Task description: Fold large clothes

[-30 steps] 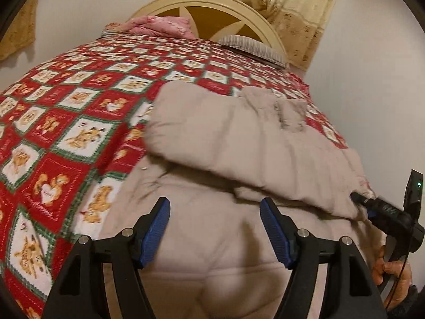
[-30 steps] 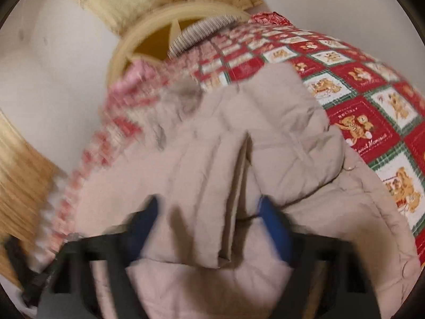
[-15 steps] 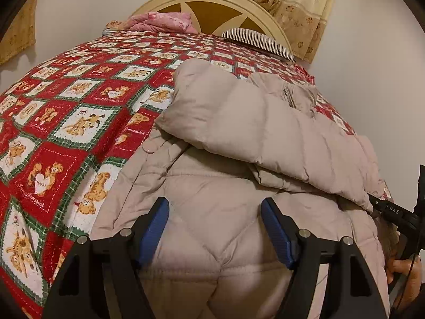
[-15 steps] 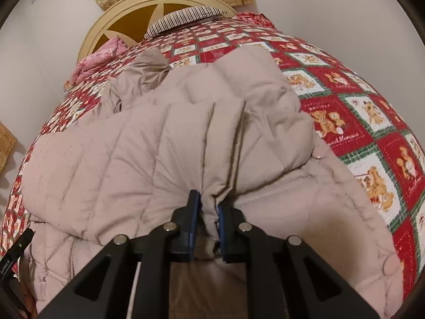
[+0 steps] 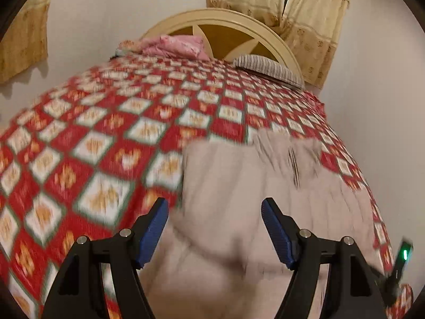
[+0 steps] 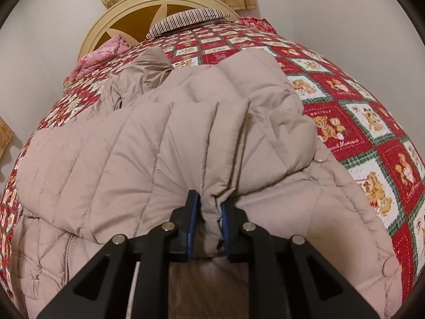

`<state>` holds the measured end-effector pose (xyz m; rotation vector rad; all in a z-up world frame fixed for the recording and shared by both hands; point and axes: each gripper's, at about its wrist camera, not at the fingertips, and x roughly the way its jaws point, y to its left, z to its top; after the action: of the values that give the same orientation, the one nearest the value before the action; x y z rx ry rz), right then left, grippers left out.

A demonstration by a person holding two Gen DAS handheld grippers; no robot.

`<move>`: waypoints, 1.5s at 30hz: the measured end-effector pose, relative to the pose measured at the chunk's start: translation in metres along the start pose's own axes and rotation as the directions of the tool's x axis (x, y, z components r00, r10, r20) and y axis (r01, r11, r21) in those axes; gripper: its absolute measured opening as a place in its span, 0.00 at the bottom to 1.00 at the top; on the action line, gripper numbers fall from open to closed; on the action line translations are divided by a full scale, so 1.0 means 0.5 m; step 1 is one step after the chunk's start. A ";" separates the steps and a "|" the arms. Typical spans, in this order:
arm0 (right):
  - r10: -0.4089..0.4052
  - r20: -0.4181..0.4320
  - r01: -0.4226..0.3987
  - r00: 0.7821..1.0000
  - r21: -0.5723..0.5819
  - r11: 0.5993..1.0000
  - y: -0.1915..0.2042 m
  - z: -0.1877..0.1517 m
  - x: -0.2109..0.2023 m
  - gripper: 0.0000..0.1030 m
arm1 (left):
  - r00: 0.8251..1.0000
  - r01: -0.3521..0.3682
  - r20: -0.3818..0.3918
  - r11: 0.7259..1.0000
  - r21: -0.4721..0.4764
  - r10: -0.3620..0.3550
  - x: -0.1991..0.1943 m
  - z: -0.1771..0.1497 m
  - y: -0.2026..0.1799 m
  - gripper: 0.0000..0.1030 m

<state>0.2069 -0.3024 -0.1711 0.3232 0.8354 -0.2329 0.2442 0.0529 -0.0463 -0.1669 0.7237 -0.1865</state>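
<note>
Both wrist views look steeply down from the foot of the bed toward its headboard, close above the padded coat, sharing the coat, patterned bedspread, striped pillow and headboard.

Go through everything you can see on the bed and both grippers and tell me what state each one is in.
Puffer jacket: partly folded, a pinched fold in the right gripper.
Right gripper: shut on the jacket.
Left gripper: open, empty, above the jacket.
Striped pillow: flat by the headboard.
Pink bedding: bunched up.
</note>
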 end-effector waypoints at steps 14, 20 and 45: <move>-0.040 0.013 0.040 0.999 -0.032 0.999 0.023 -0.005 -0.002 0.21 | 0.980 -0.131 -0.155 0.990 -0.047 0.122 0.284 -0.049 0.068 0.90; -0.039 0.013 0.039 0.999 -0.030 0.999 0.022 -0.005 -0.003 0.21 | 0.981 -0.137 -0.148 0.990 -0.043 0.129 0.279 -0.052 0.060 0.90; 0.113 0.101 -0.109 0.988 -0.045 0.993 0.107 0.347 -0.125 0.80 | 0.995 -0.073 -0.073 0.997 -0.006 0.073 0.277 0.112 -0.093 0.90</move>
<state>0.3028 -0.3123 -0.0051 0.3171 0.7163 -0.1280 0.3782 -0.0185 -0.0839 -0.1421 0.8017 -0.1204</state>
